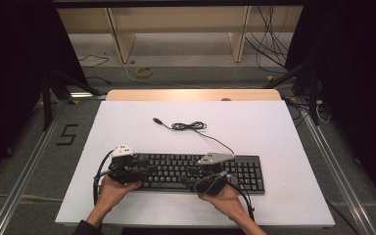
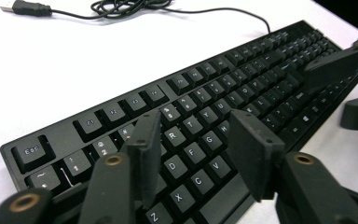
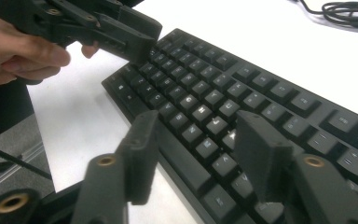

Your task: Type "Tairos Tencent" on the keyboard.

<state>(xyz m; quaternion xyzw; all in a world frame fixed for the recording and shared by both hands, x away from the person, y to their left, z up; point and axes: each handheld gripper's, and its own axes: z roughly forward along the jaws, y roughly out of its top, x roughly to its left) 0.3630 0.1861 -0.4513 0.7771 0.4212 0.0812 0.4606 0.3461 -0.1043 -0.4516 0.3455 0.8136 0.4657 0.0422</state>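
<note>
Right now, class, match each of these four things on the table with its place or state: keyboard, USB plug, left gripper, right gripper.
Things:
1. keyboard
2. USB plug
3. left gripper
4. right gripper

Places or states:
A. jaws apart over the right-hand letter keys
B. lies loose behind the keyboard
C. flat at the near edge of the white table
D. jaws apart over the D, F, G keys

Pairs: 1-C, 2-B, 3-D, 4-A

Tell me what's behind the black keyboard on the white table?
Behind the black keyboard lies its thin black cable, bundled mid-way, ending in a USB plug on the white table. Nothing there is covered.
</note>
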